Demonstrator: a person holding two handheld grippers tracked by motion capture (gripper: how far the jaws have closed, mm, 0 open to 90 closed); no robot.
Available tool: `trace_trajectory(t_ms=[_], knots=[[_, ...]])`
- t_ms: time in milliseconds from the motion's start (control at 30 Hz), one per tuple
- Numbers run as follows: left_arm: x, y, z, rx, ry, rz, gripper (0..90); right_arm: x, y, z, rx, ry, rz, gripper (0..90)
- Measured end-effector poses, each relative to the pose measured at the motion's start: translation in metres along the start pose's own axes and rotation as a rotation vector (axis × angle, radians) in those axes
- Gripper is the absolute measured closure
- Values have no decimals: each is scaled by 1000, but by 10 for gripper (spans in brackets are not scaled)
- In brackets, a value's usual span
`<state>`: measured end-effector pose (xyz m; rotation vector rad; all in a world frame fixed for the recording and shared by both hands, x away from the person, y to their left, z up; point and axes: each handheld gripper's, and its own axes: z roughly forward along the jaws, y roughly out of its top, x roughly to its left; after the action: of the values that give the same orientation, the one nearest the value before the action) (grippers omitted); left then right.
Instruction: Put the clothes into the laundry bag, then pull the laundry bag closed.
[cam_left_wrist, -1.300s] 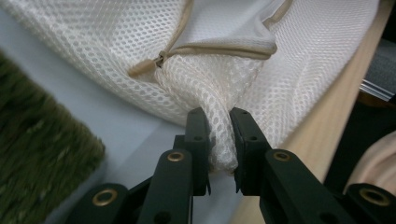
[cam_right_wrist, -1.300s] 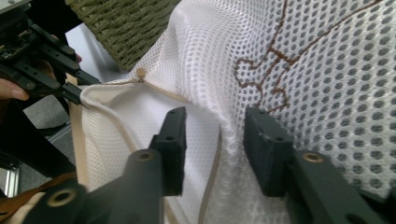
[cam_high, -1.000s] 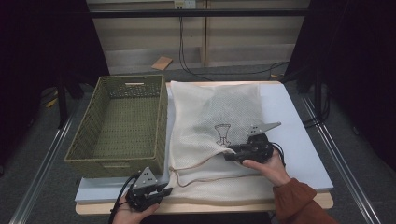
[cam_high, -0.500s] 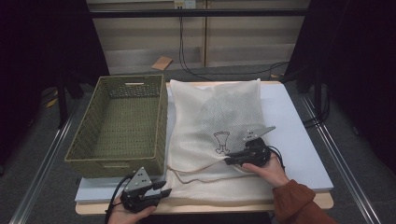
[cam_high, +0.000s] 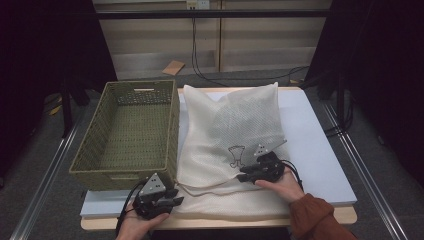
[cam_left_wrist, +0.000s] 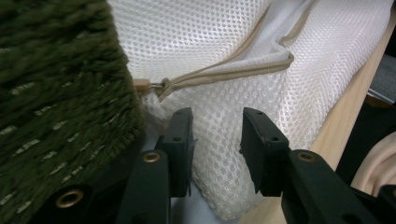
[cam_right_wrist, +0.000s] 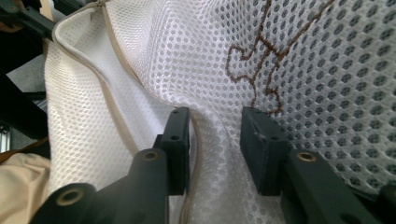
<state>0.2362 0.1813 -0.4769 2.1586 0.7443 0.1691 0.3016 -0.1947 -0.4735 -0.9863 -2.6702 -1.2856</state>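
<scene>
- Since a second ago the right gripper (cam_high: 248, 176) has sunk toward the near edge of the white mesh bag (cam_high: 235, 130), its jaws just reopening
- Mesh bag lies flat on the surface (cam_high: 320, 150), right of the green basket (cam_high: 130, 132)
- Right jaws stand apart over a mesh fold beside the brown embroidered mark (cam_right_wrist: 261, 60), pads not pressing
- Left gripper (cam_high: 170, 202) jaws, just widening, stand open at the bag's near left corner, below the zip pull (cam_left_wrist: 148, 85)

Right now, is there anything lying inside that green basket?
No: in the high view the green basket shows only its bare woven bottom, and the white mesh bag lies beside it on the table.
</scene>
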Motion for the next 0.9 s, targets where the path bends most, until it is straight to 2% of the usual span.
trace_trajectory(t_ms=[133, 200, 333, 367, 467, 500, 600, 700, 733, 767, 800, 833, 900], knots=[[-1, 0, 1, 9, 2, 6, 618, 2, -1, 7, -14, -37, -22, 557], [-2, 0, 1, 9, 2, 9, 698, 3, -1, 6, -31, -36, -37, 543], [-3, 0, 1, 12, 0, 5, 782, 2, 0, 1, -47, -13, -17, 533], [-2, -1, 0, 8, -1, -14, 813, 2, 0, -2, -60, -5, -15, 498], [-3, -1, -2, 8, -1, -8, 823, 4, 1, -5, -70, 2, -11, 480], [-4, -1, -2, 3, 1, -10, 823, 6, 3, -8, -71, -6, -18, 446], [-4, -2, -3, -6, -4, -6, 809, 8, 5, -11, -86, 7, -18, 425], [-3, -3, -4, -6, 0, -2, 727, 9, 9, -14, -110, 15, -39, 380], [-2, -3, -4, 9, 27, 14, 686, 10, 10, -15, -113, 15, -46, 380], [-2, -3, -4, 21, 31, 19, 644, 11, 12, -17, -114, 12, -51, 372], [-1, -4, -4, 1, 13, 3, 640, 11, 15, -18, -127, 8, -50, 358], [-1, -4, -4, 0, 7, -6, 628, 11, 16, -19, -141, 8, -52, 357], [-3, -4, -3, 4, 16, 0, 606, 13, 20, -22, -133, -12, -72, 354]])
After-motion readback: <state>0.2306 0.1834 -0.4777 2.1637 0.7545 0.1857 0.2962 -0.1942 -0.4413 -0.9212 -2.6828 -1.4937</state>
